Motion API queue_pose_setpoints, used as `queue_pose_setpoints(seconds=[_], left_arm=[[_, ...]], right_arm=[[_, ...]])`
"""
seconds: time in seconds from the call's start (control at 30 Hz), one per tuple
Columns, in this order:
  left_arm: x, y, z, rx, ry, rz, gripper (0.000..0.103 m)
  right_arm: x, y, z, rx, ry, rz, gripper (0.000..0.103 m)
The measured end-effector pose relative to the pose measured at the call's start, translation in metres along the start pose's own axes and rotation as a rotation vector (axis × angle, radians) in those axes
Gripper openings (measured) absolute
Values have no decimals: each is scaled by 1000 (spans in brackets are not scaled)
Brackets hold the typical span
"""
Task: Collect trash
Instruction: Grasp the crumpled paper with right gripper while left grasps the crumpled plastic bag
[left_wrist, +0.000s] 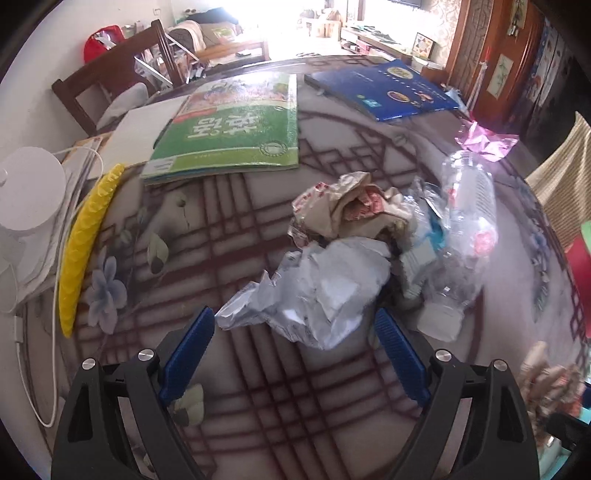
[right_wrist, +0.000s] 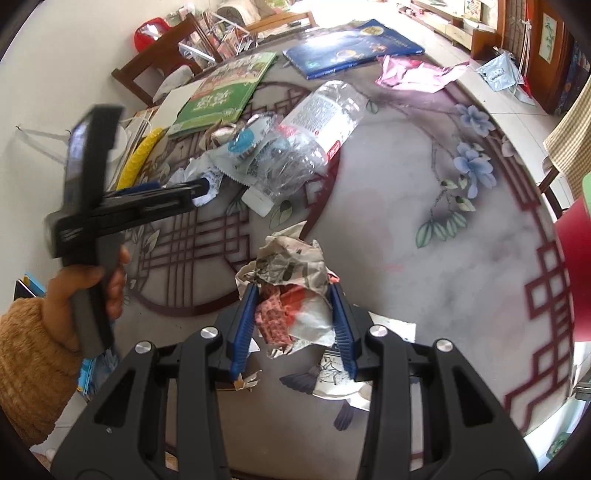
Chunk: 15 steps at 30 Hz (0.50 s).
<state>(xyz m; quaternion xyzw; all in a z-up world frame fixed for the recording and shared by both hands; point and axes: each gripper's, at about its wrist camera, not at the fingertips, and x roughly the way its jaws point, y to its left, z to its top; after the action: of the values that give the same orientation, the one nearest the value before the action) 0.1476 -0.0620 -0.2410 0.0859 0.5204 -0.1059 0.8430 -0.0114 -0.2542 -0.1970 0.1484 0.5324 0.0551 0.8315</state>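
In the left wrist view my left gripper (left_wrist: 295, 319) is open, its blue fingers on either side of the near edge of a crumpled silver-white paper (left_wrist: 317, 291) on the table. Behind that paper lie a beige and red crumpled wrapper (left_wrist: 343, 206) and a crushed clear plastic bottle (left_wrist: 465, 221). In the right wrist view my right gripper (right_wrist: 293, 291) is shut on a wad of crumpled newspaper and red wrapper (right_wrist: 291, 273). The left gripper (right_wrist: 197, 190) shows at the left there, held by a hand (right_wrist: 114, 284), with its tip at the trash pile beside the bottle (right_wrist: 317, 122).
A round patterned table (right_wrist: 424, 240) bears a green book (left_wrist: 236, 122), a blue book (left_wrist: 384, 92), a pink wrapper (left_wrist: 484, 142), a yellow ridged strip (left_wrist: 85, 243) and a white lamp base (left_wrist: 26, 184). A wooden chair (left_wrist: 110, 77) stands behind it.
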Motion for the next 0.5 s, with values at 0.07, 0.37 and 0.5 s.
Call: queue_pose_setpoints(seconds=[0.07, 0.37, 0.5], left_arm=[[4, 2, 2, -8, 5, 4, 80], [-16, 26, 2, -127, -22, -59, 19], [-32, 37, -6, -195, -45, -90, 19]], right_arm=[[-3, 1, 1, -3, -8, -10, 39], [-6, 13, 13, -42, -34, 3, 39], [-19, 17, 19, -57, -80, 7, 39]])
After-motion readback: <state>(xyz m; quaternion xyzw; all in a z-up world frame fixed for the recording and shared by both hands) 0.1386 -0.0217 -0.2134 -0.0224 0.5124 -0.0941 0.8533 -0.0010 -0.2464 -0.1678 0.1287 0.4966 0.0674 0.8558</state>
